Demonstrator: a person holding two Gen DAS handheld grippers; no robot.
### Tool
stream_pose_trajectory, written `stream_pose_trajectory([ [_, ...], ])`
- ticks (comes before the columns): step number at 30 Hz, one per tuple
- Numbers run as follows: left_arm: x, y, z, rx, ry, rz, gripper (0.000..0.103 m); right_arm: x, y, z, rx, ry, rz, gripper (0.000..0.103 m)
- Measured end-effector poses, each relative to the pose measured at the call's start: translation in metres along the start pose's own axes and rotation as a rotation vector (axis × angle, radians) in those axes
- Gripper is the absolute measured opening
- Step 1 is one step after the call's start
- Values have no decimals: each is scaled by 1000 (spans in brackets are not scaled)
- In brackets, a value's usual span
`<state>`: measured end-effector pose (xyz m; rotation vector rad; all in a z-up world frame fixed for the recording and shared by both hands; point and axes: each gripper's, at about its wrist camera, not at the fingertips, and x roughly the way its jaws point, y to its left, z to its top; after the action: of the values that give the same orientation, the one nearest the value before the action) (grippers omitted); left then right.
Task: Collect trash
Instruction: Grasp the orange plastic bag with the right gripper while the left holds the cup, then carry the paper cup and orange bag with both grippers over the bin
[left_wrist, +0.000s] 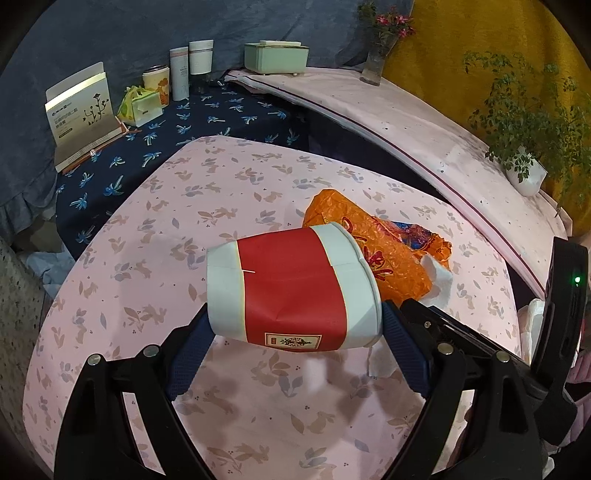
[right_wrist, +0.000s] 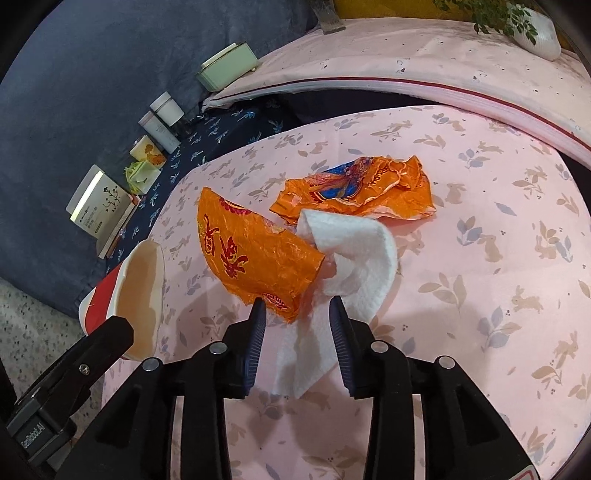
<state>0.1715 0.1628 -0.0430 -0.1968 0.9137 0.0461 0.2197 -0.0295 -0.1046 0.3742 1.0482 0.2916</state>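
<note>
Our left gripper (left_wrist: 295, 332) clamps the red-and-white cup (left_wrist: 291, 288) on its side above the pink tablecloth (left_wrist: 147, 236). Our right gripper (right_wrist: 297, 306) straddles the white napkin (right_wrist: 354, 254), jaws parted; orange wrappers (right_wrist: 251, 254) lie farther left.

Two fisheye cameras, one on each handheld gripper, look steeply down along their own black fingers at a round table in a pink leaf-print cloth (left_wrist: 122, 236). The left wrist view sits close above a red-and-white paper cup (left_wrist: 293, 291) that fills its centre, facing a dark blue backdrop. The right wrist view, just beside it, looks down at close range on orange wrappers (right_wrist: 251, 254) and a white tissue (right_wrist: 354, 258). Both views share the pink cloth, the cup, the wrappers and the green box (left_wrist: 276, 57) at the rear.
</note>
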Motion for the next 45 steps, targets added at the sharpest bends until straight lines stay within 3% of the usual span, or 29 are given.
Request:
stream_pose_trajectory([
  [5, 6, 8, 4, -8, 2, 9, 84, 22, 3, 4, 16, 28, 43, 39],
  [7, 7, 9, 5, -11, 5, 11, 84, 28, 7, 4, -2, 39, 54, 21],
  [8, 8, 10, 5, -14, 6, 12, 84, 29, 9, 4, -7, 45, 59, 4],
  [15, 4, 6, 5, -14, 1, 11, 84, 5, 14, 2, -22, 4, 86, 4],
  [25, -16, -17, 3, 14, -29, -14, 84, -63, 14, 4, -71, -134, 45, 3],
  [30, -28, -45, 3, 47, -48, -52, 84, -97, -2, 6, -52, -194, 18, 3],
  [45, -56, -167, -11, 224, -78, -191, 84, -195, -88, -9, 27, -337, -178, 3],
])
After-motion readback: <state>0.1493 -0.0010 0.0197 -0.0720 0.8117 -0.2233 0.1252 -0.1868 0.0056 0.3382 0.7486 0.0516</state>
